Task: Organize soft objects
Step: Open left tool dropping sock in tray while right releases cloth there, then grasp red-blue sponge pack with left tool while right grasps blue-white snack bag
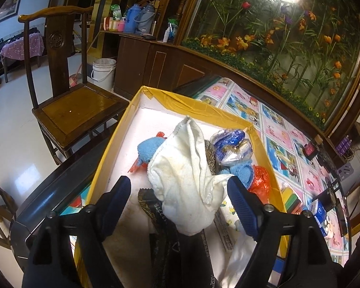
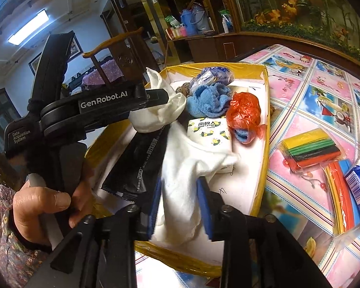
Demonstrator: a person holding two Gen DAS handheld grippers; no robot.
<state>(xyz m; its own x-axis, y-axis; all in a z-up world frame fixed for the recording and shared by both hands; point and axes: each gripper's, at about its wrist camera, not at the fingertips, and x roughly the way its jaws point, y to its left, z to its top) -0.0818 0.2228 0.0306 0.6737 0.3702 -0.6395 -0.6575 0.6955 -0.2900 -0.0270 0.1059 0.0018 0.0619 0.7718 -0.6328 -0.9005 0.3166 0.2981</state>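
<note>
We are at the letting-go step: the white cloth (image 1: 187,168) is being laid into the yellow-edged box (image 1: 204,100) on the table with the patterned cover (image 2: 312,91).

On the left, our left gripper (image 1: 180,187) stands wide apart, and neither blue pad (image 1: 117,196) looks pressed on the cloth. One end of the cloth stands bunched up between the jaws, draped over the blue towel (image 1: 147,147) and the black packet (image 1: 153,206) beneath it. The right wrist view shows a hand (image 2: 45,204) holding this tool's grip.

On the right, our right gripper (image 2: 178,204) is part open over the near end of the box. The other end of the cloth hangs through the gap, and the pads look slack on it, though we cannot be certain the left pad is clear. Further along the box lie a tissue pack (image 2: 211,132), a red plastic bag (image 2: 244,110) and a shiny wrapped bundle (image 2: 211,76).

We judge the cloth is as good as placed. The next move calls for drawing both tools straight back without snagging the folds, then turning to the loose things outside the box, such as the pack of coloured sheets (image 2: 312,148).
</note>
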